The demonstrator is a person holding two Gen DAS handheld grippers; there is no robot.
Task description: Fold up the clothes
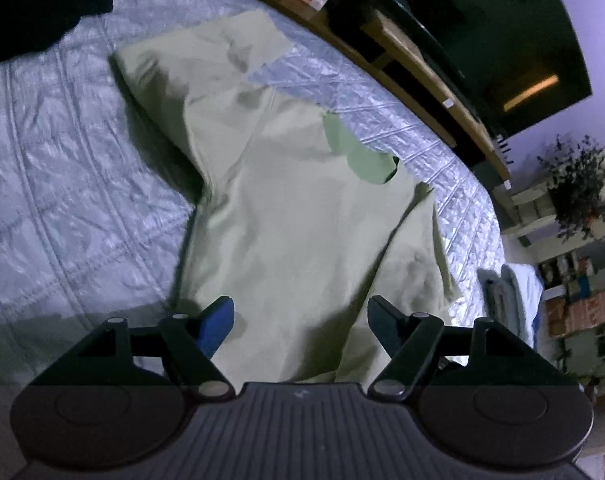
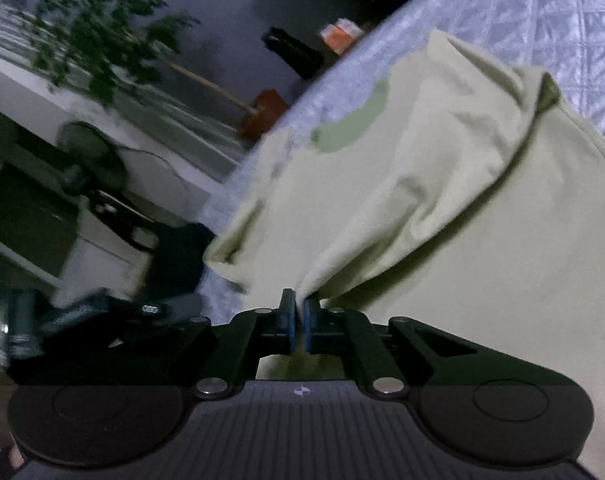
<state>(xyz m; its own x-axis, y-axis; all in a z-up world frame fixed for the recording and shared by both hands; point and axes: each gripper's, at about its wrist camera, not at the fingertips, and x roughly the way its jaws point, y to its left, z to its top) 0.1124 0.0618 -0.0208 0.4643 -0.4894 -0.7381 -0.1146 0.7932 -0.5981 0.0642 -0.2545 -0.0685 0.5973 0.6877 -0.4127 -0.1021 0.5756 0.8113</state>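
Observation:
A pale green shirt [image 1: 294, 208] lies spread on a quilted grey bedspread [image 1: 62, 184], one sleeve reaching toward the far left and its darker inner neckline on the right. My left gripper [image 1: 300, 320] hovers open over the shirt's near part, with nothing between its blue-padded fingers. In the right wrist view the same shirt [image 2: 442, 184] is bunched and pulled up in a ridge toward my right gripper [image 2: 299, 312], which is shut on a fold of the cloth. The bedspread [image 2: 522, 12] shows beyond it.
A wooden bench or desk [image 1: 422, 64] runs along the bed's far edge, with a dark screen [image 1: 502, 40] above. A potted plant [image 1: 578, 184] and shelves stand at right. In the right wrist view a plant [image 2: 94, 40], a fan [image 2: 90, 160] and dark items sit beside the bed.

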